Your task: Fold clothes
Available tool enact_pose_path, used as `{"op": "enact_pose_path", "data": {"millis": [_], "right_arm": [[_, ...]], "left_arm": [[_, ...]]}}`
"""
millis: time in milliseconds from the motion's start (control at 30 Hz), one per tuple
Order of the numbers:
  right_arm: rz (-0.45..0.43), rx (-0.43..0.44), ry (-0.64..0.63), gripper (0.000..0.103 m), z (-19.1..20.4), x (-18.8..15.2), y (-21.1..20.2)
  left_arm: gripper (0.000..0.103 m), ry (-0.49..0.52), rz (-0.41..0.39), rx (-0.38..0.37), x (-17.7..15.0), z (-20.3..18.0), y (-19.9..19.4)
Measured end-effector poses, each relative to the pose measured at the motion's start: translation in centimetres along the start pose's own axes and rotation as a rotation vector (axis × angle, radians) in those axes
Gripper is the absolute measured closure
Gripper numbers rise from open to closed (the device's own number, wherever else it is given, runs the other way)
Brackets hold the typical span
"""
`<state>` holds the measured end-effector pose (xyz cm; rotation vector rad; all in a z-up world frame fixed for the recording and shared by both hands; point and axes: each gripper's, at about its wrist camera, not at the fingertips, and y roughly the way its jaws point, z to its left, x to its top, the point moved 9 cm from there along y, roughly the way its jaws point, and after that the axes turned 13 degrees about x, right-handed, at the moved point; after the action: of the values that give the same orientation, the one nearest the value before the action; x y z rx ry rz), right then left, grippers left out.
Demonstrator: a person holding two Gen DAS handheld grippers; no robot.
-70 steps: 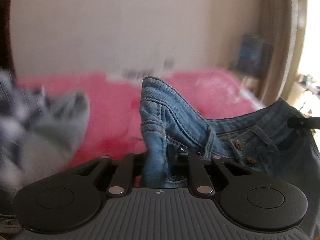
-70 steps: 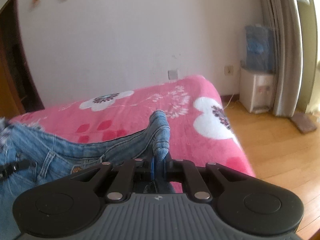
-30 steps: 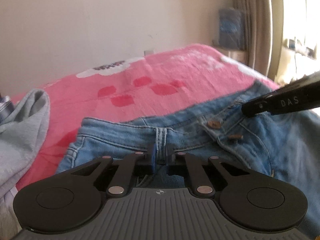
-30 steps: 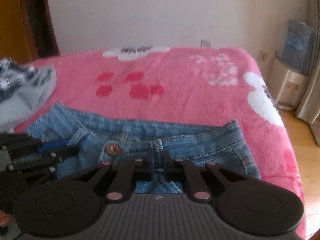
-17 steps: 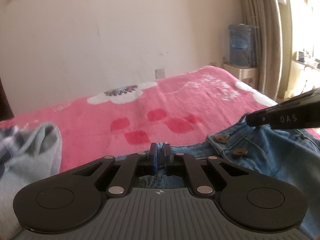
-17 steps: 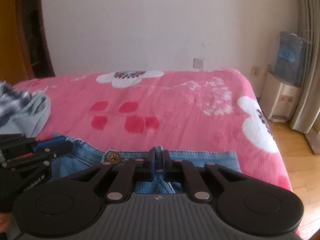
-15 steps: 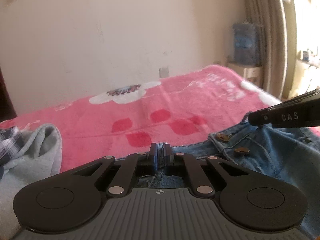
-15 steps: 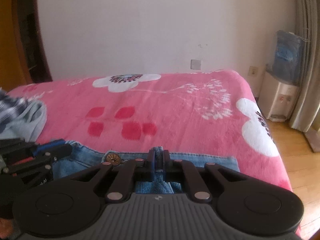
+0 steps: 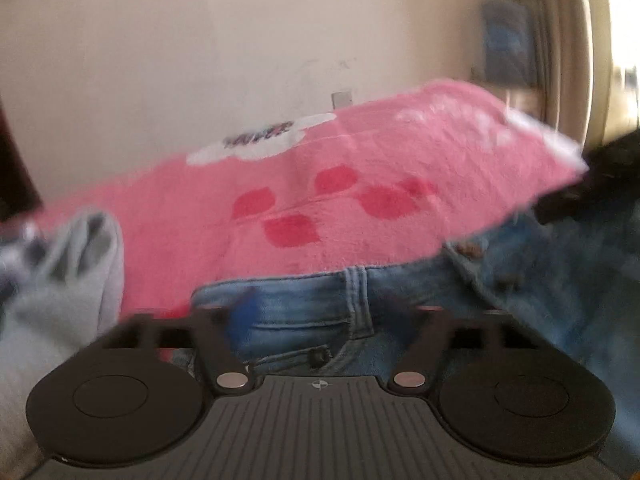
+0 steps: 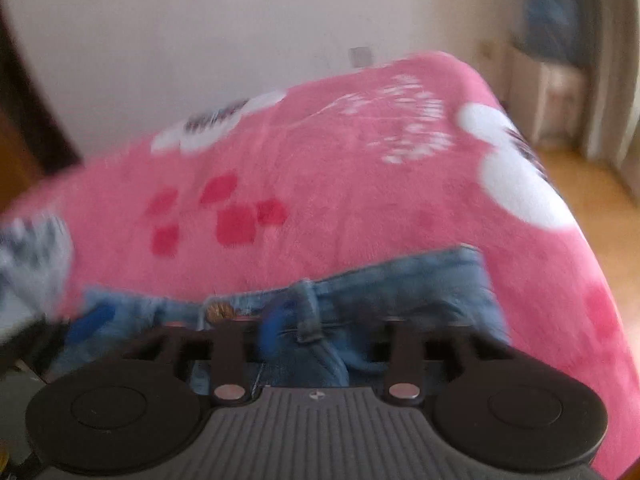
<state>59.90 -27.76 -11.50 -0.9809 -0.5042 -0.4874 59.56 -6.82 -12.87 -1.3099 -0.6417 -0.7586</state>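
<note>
Denim jeans (image 9: 400,292), light blue and faded, are spread flat at the near edge of a pink blanket (image 9: 340,184) printed with red petals and white flowers. A grey garment (image 9: 60,280) is heaped to the left. Behind, a cream wall (image 9: 200,60) is seen. Both the left gripper (image 9: 316,312) and the right gripper (image 10: 316,332) are spread wide over the waistband, gripping nothing.
</note>
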Motion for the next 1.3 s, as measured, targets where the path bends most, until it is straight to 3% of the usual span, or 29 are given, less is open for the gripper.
{"op": "enact_pose_path", "data": {"millis": [100,267,467,633,733,867,1033,1167,1233,1300], "right_arm": [[-0.027,0.037,0.099,0.050,-1.7,-0.6,-3.1],[-0.073,0.098,0.264,0.050,-4.6,-1.6,-8.3],[-0.101,0.147,0.398,0.053,-7.2,-3.9,-14.8],[-0.008,0.066,0.309,0.054,-7.0,-9.6,-20.5],[0.049,0.045,0.297,0.052,-6.3,-14.0,-23.9],[0.080,0.067,0.310,0.047,-4.4,-19.5,-27.8],[0.088,0.118,0.351,0.047,-1.9,-25.6,-31.4],[0.038,0.122,0.394,0.047,-2.2,-27.1,-31.7],[0.005,0.130,0.416,0.047,-2.7,-27.1,-31.4],[-0.024,0.132,0.420,0.047,-3.4,-26.7,-30.7]], "left_arm": [[0.019,-0.179,0.048,-0.074,0.9,2.7,-1.0],[0.019,-0.359,0.121,-0.152,0.9,6.5,-4.0],[0.019,-0.207,0.163,-0.236,-2.7,7.3,-10.5],[0.020,-0.127,0.186,-0.291,-7.0,6.4,-15.1],[0.020,-0.056,0.151,-0.320,-8.7,5.2,-17.9],[0.020,0.031,0.105,-0.394,-10.4,2.1,-21.9],[0.020,0.055,0.179,-0.589,-13.6,-3.4,-26.7],[0.020,0.176,0.288,-0.774,-18.1,-9.0,-30.3],[0.021,0.245,0.311,-0.799,-20.3,-11.2,-31.5],[0.034,0.302,0.334,-0.796,-22.4,-12.8,-32.2]]}}
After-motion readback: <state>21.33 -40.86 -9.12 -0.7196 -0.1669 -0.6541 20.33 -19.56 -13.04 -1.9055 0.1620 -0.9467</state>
